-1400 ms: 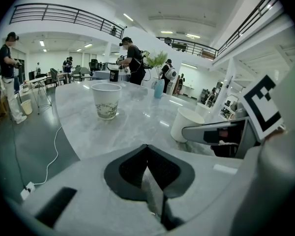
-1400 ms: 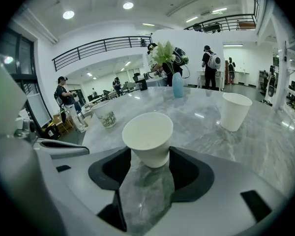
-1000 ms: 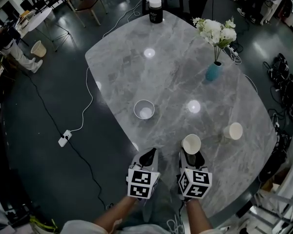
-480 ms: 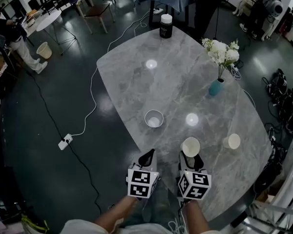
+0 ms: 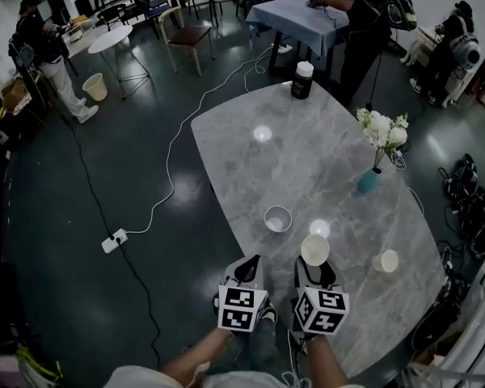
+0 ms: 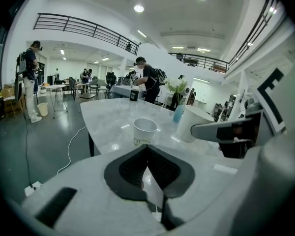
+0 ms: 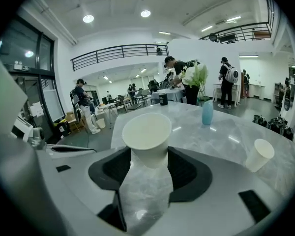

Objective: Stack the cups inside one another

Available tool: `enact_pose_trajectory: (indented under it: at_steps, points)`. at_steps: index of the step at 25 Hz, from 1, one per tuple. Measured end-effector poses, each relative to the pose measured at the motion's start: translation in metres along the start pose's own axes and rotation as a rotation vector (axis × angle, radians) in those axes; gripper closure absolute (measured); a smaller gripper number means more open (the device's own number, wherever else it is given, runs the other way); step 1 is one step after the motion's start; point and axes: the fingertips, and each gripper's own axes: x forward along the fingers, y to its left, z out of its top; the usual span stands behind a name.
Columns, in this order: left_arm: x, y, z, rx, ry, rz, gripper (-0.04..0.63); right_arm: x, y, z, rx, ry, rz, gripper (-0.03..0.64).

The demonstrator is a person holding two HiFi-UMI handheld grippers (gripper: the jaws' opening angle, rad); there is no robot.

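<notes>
My right gripper (image 5: pixel 315 265) is shut on a white paper cup (image 5: pixel 315 250), held upright just above the near part of the table; in the right gripper view that cup (image 7: pixel 147 135) fills the gap between the jaws. A second white cup (image 5: pixel 278 218) stands open side up a little ahead and to the left, and it appears straight ahead in the left gripper view (image 6: pixel 145 131). A third cup (image 5: pixel 385 261) stands at the right (image 7: pixel 260 154). My left gripper (image 5: pixel 248 263) hangs beside the right one, shut and holding nothing (image 6: pixel 147 149).
The grey marble table (image 5: pixel 307 160) carries a blue vase (image 5: pixel 369 180) of white flowers and, at its far end, a black jar (image 5: pixel 303 80). A white cable (image 5: pixel 166 188) and a power strip (image 5: pixel 113 240) lie on the dark floor. People stand at the back.
The view has pulled back and up, so the table looks smaller and sits further right. Both grippers keep their places side by side; the right one still holds its cup.
</notes>
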Motion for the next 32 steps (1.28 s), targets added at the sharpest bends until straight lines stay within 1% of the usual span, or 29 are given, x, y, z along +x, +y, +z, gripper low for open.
enact_pose_trajectory:
  at_steps: [7, 14, 22, 32]
  points:
    - [-0.017, 0.015, 0.02, 0.004, -0.034, 0.018, 0.6, 0.006, 0.031, 0.031, -0.034, -0.036, 0.044, 0.403]
    - [-0.021, 0.038, 0.033, 0.006, -0.059, 0.054, 0.6, 0.023, 0.054, 0.049, -0.072, -0.051, 0.09, 0.403]
    - [-0.015, 0.059, 0.038, -0.007, -0.053, 0.089, 0.599, 0.047, 0.068, 0.053, -0.092, -0.025, 0.129, 0.403]
    - [0.003, 0.075, 0.023, -0.041, -0.012, 0.109, 0.599, 0.081, 0.069, 0.041, -0.107, 0.03, 0.143, 0.403]
